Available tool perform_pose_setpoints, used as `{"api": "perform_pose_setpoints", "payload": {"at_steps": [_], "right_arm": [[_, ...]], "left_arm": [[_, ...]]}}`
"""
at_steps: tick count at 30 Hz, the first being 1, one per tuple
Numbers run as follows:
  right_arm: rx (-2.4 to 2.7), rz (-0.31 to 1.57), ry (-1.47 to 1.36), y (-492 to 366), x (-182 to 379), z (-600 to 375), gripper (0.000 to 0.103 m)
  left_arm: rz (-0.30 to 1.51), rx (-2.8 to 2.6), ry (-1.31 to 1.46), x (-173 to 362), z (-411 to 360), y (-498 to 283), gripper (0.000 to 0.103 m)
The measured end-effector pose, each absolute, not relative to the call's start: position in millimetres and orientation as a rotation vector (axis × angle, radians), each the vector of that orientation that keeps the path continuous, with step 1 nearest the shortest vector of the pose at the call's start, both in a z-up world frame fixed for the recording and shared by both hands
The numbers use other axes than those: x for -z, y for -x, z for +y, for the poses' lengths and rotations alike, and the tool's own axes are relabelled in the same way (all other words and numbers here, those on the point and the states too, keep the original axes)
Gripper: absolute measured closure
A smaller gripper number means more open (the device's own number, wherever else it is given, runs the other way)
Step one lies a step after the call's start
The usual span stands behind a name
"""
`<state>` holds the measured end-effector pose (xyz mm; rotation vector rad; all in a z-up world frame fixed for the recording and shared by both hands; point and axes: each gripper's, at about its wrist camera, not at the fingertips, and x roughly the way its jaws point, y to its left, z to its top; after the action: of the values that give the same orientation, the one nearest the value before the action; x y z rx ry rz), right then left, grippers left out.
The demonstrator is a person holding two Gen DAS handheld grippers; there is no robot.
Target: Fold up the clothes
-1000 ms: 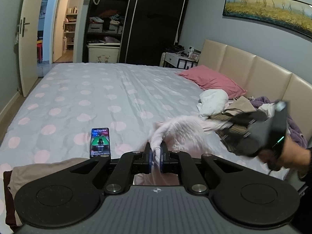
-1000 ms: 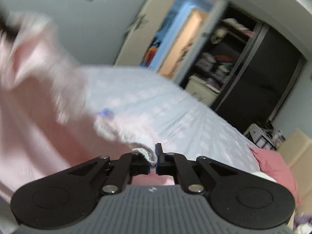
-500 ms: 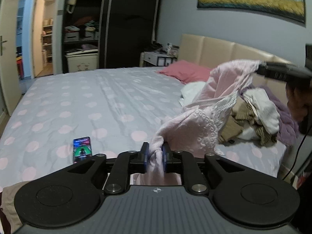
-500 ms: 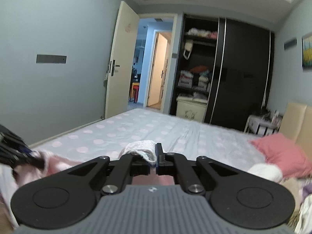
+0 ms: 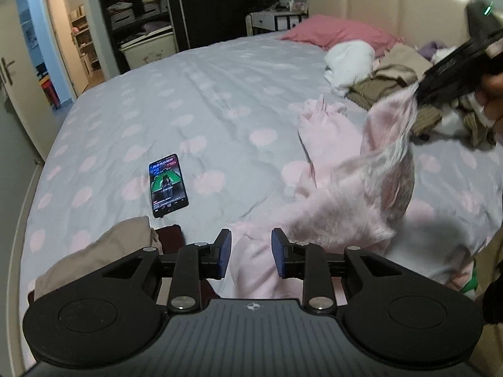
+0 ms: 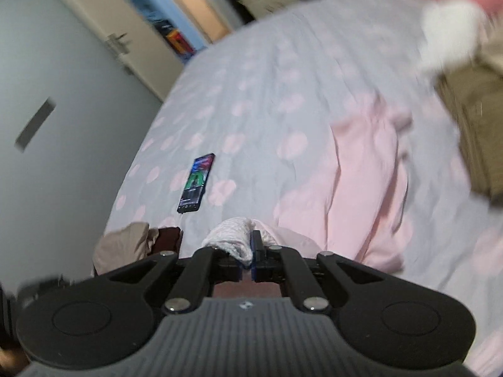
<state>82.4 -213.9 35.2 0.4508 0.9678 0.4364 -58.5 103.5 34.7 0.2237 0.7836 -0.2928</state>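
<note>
Left tongs point(image 5: 251, 253): jaws are opening. The pink garment point(image 5: 342, 188) lies between the blue pads point(image 5: 225, 255), but the pads stand clear of the cloth on both sides, so nothing is gripped. Judgement: this end is being let go so that it can settle on the bed point(image 5: 188, 94), close to the person.

Right tongs point(image 6: 250, 256): jaws are closed on a bunched, lacy edge of the same pink garment, which spills over the left pad. In the left view these tongs appear up and to the right, holding a corner raised, so that the cloth drapes from there down to the left tongs. Judgement: the raised hold keeps the cloth stretched while it is laid out flat; the fold itself is not yet made.

Just left of the left tongs lies a beige garment point(image 5: 103, 251) over a dark red one point(image 5: 168, 234), apparently set aside. Beyond these, a phone point(image 5: 168, 185) lies face up with its screen lit, apart from the pink cloth.

Farther off, right of the spread cloth, is a heap of unfolded clothes point(image 5: 377, 75), white and brown, awaiting attention. A pink pillow point(image 5: 333, 33) rests against the headboard point(image 5: 393, 0) at the far end.
</note>
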Motion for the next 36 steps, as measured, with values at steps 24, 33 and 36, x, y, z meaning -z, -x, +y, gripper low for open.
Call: {"api": "perform_pose_setpoints", "payload": {"at_steps": [24,33,36], "right_arm": [[-0.455,0.972,-0.527,-83.9,-32.5,-221.0,0.097],[-0.462,0.967,-0.530,-76.9,-32.9,-236.7,0.097],[-0.447,0.968,-0.527,-76.2,-30.3,-245.6,0.097]], "left_arm": [[0.405,0.135,-0.926,101.1,-33.4,106.8,0.040],[0.366,0.190,-0.863,87.9,-26.6,92.0,0.056],[0.316,0.185,-0.801,65.6,-15.9,94.9,0.059]]}}
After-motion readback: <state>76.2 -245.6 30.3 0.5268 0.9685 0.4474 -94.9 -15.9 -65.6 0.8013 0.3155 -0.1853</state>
